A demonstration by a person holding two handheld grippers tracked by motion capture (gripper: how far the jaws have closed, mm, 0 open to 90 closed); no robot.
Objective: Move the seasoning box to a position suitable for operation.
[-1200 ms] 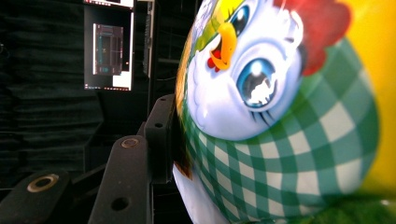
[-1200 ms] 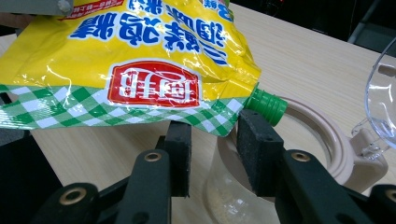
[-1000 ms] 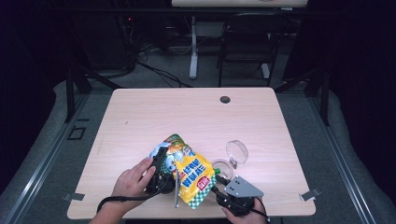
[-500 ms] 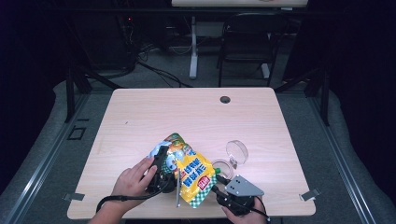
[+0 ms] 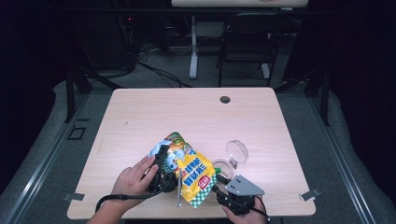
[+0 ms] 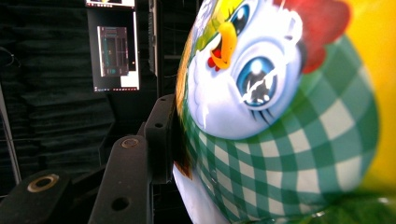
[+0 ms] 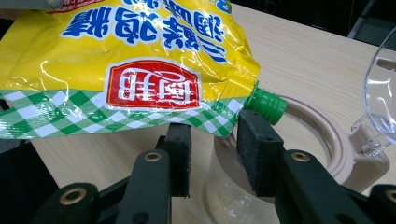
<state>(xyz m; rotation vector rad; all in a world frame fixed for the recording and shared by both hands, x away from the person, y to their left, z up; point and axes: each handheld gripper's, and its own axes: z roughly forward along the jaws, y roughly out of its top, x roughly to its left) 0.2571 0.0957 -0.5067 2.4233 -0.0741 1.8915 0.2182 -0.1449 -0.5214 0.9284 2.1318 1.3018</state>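
Pouch [image 5: 195, 173] of seasoning hangs tilted above the tabletop [image 5: 140, 121], left gripper [image 6: 161, 140] fingers clamping its upper part. Right gripper [image 7: 215, 154] fingers stay narrowly apart under the green spout [image 7: 265, 103]; keep that spout over the jar [image 7: 299, 140] mouth before tilting more.

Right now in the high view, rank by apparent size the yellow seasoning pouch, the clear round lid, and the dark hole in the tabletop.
1. Yellow seasoning pouch with green checks, largest by far.
2. Clear round plastic lid of the jar.
3. Dark round hole in the wooden tabletop, smallest, though it lies farther from the camera.
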